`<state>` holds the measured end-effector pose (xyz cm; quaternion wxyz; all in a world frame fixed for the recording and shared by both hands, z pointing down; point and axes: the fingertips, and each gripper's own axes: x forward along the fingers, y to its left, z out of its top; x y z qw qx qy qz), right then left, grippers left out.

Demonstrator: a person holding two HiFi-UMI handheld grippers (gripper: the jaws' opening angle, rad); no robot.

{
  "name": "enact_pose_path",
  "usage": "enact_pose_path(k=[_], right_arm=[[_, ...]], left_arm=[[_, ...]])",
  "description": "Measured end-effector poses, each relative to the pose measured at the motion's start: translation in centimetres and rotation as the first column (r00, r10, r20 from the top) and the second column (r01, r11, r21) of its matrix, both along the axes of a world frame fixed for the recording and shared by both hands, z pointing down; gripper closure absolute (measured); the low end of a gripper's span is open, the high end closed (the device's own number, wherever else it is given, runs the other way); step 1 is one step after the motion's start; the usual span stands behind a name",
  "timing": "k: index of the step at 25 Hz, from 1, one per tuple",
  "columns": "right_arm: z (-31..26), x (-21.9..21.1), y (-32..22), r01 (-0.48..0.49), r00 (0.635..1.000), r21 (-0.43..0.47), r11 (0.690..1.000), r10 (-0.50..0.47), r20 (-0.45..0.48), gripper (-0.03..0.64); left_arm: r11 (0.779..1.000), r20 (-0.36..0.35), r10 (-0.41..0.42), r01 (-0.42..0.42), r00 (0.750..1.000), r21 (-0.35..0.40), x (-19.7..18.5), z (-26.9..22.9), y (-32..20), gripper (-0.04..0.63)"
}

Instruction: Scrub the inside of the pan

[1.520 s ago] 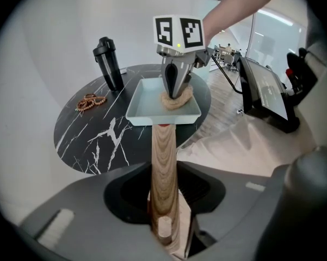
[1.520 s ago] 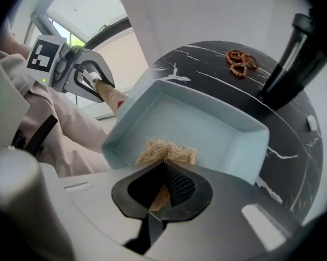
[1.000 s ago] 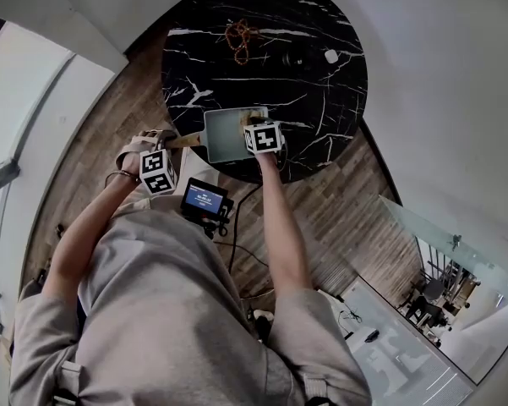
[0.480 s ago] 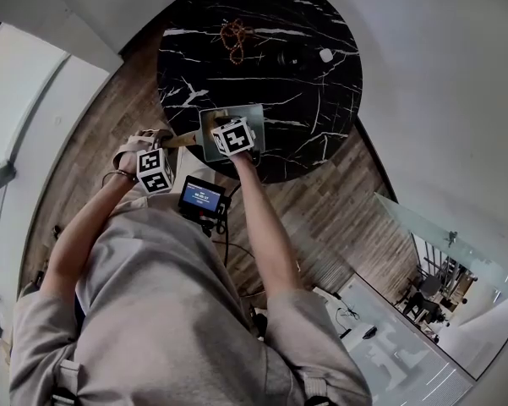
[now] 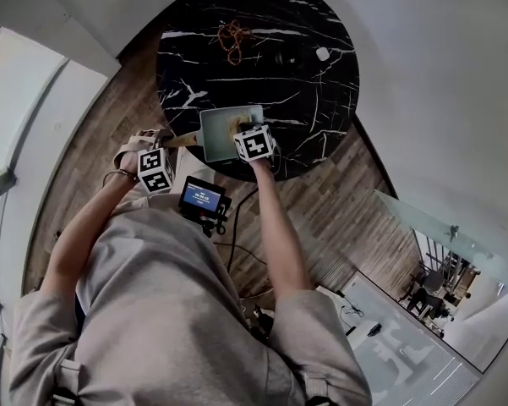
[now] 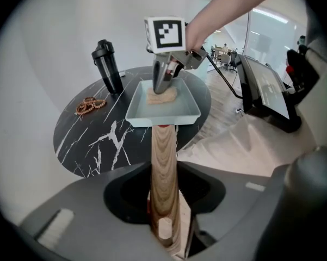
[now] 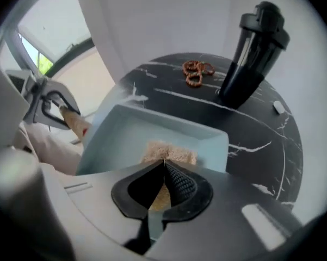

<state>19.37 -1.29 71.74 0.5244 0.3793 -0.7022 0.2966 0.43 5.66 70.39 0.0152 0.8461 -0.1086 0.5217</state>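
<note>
sponge (image 6: pixel 162 95) in pan (image 5: pixel 215 139), pan at near edge of table (image 5: pixel 321 100) with handle (image 6: pixel 164 167) overhanging it, beads (image 5: pixel 231 39) behind pan, bottle (image 6: pixel 108 67) right of beads

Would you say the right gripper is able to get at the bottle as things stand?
Probably only to touch it, not grasp it: the right gripper is shut on the sponge in the pan. Nothing stands between pan and bottle; the beads lie aside.

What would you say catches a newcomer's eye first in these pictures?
A pale square pan sits at the near edge of a round black marble table, its wooden handle clamped in the left gripper. Inside it, the right gripper holds a tan scrub pad on the pan's floor.
</note>
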Motion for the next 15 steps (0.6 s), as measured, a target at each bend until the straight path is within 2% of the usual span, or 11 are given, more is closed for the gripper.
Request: enact_pose_path(k=[1, 3, 7, 9, 11, 15], right_arm=[[0.4, 0.2, 0.7, 0.027, 0.999, -0.017, 0.999, -0.027, -0.034, 0.595], [0.8, -0.9, 1.9, 0.044, 0.999, -0.043, 0.998, -0.044, -0.008, 0.595], [0.2, -6.5, 4.3, 0.055, 0.974, -0.134, 0.989, -0.024, 0.226, 0.595], [-1.4, -7.6, 4.3, 0.012, 0.958, -0.116, 0.993, 0.021, 0.285, 0.595], [-3.8, -7.9, 3.9, -0.041, 0.933, -0.077, 0.996, 0.065, 0.353, 0.595], [-10.3, -7.3, 4.6, -0.124, 0.873, 0.051, 0.991, 0.085, 0.481, 0.595]], left_arm=[[1.0, -0.001, 0.001, -0.001, 1.0, -0.002, 0.0, 0.0, 0.0, 0.456], [1.0, -0.005, 0.001, -0.001, 1.0, -0.008, 0.1, 0.1, 0.1, 0.456], [1.0, -0.021, -0.015, 0.015, 1.0, -0.006, 0.0, -0.1, -0.1, 0.453], [1.0, -0.064, -0.015, 0.015, 0.998, 0.001, 0.1, -1.0, 0.0, 0.448], [1.0, -0.122, 0.006, -0.004, 0.992, 0.017, 0.2, -2.2, 0.1, 0.4], [0.996, -0.215, 0.006, 0.013, 0.977, 0.088, 0.4, -5.1, 1.1, 0.397]])
